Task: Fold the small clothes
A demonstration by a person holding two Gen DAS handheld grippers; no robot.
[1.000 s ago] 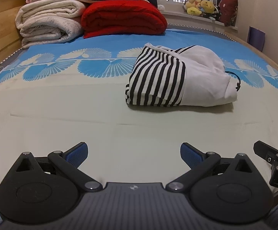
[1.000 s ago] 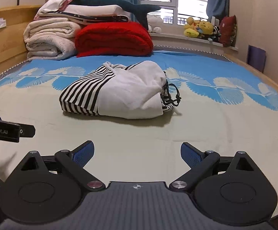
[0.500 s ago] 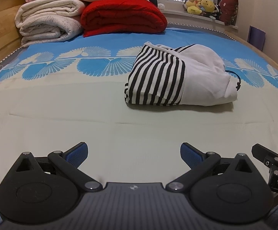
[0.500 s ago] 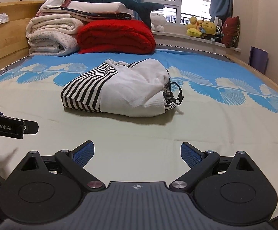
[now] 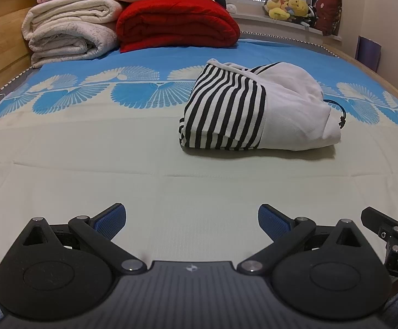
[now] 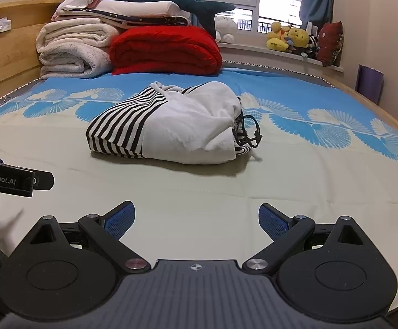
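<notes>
Folded hoodie (image 5: 256,112), ribbed white knit with a black-and-white striped panel, sits as a soft rounded bundle mid-bed on the sheet (image 5: 89,164); black drawstring trails at its right end. Sheet: pale cream near edge, blue fan print toward the head. Left gripper (image 5: 190,216) and right gripper (image 6: 196,216) both spread wide, empty, blue textured pads, held low at the near edge, well apart from the bundle. Behind: red quilt (image 6: 166,52), rolled cream blankets (image 6: 73,52), plush toys (image 6: 289,38) on the sill.
</notes>
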